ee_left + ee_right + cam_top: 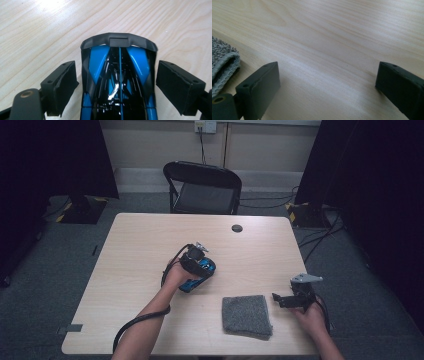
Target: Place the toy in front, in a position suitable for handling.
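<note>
1. The table [135, 245] has bare wood across its whole left part, from the left edge to the person's left forearm, and more bare wood behind the work, up to the far edge where a small dark round cap [237, 228] sits in the top.
2. The left gripper [198, 265] sits near the middle of the table. In the left gripper view its jaws stand wide, one on each side of the toy car [119, 80], each with a thin gap to the car's flank, so neither pad touches it.
3. The toy car, blue and black, lies on the wood between those jaws; its dark end points away from the camera that rides on the gripper.
4. A grey cloth [247, 315], folded, lies flat near the near edge, right of the car and apart from it.
5. The right gripper [282, 299] is just right of the cloth, close to the table's right edge. In the right gripper view its jaws stand wide over bare wood, holding nothing, with the cloth's edge at the far left.
</note>
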Tool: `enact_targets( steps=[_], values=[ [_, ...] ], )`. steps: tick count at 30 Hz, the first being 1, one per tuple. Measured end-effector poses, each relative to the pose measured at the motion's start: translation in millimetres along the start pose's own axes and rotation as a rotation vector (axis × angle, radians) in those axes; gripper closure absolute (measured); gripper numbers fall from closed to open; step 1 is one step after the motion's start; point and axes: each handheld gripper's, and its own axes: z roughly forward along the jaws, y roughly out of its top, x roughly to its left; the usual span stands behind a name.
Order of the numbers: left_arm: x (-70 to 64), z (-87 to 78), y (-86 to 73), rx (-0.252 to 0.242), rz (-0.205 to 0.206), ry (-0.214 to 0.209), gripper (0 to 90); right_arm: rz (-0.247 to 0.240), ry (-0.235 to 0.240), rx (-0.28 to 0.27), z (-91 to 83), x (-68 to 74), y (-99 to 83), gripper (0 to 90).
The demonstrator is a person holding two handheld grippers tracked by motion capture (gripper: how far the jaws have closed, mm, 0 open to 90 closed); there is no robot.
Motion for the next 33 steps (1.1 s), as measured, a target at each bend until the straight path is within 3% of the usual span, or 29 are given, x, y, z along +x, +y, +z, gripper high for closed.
enact_targets(
  steps=[18,25,33],
  values=[
    [8.4,-41.0,-16.8,-0.053,-0.015,0.029,14.9,0.0,0.0,0.0,0.0,0.0,0.0,4.8],
    [10.5,-50.5,-27.8,-0.063,-0.04,0.025,14.9,0.0,0.0,0.0,0.0,0.0,0.0,4.8],
    [6.8,-58.8,-34.0,-0.07,-0.025,0.022,15.0,0.0,-0.001,0.0,0.0,0.1,0.0,4.8]
  ],
)
